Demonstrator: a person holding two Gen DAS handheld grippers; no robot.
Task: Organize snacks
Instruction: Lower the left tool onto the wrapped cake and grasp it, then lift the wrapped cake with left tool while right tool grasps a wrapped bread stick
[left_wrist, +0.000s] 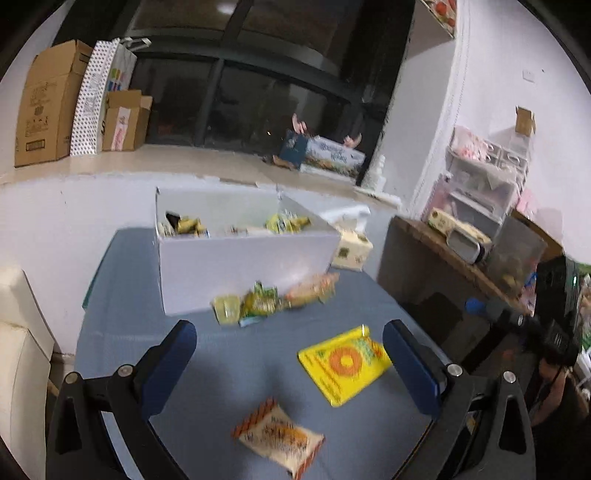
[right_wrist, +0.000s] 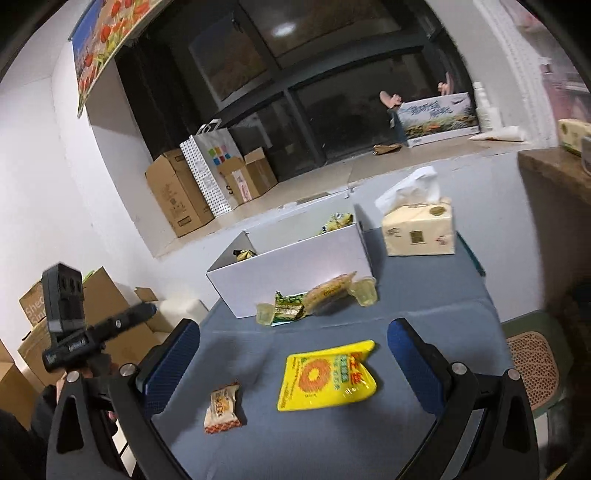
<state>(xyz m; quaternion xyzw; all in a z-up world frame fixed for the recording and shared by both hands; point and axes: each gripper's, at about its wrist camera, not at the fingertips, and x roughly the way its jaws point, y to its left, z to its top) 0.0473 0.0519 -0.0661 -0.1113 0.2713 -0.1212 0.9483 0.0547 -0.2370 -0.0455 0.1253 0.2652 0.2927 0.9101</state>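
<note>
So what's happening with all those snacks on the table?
A person is tidying snacks with a gripper in each hand. The left gripper and right gripper both hover open and empty above the blue table. A yellow packet and a small orange-and-white snack lie loose below them. More snacks sit against the white box, which already holds some.

The box (left_wrist: 243, 266) wall hides most of the snacks inside it; only a few wrapper tops show above the rim in either view. Motion blur smears the left wrist view, so print on the yellow packet (left_wrist: 345, 363) and the orange-edged packet (left_wrist: 279, 437) cannot be read. The snacks (left_wrist: 273, 299) at the box's foot overlap and blur together there. Both grippers' bases are cut off by the bottom edge.
</note>
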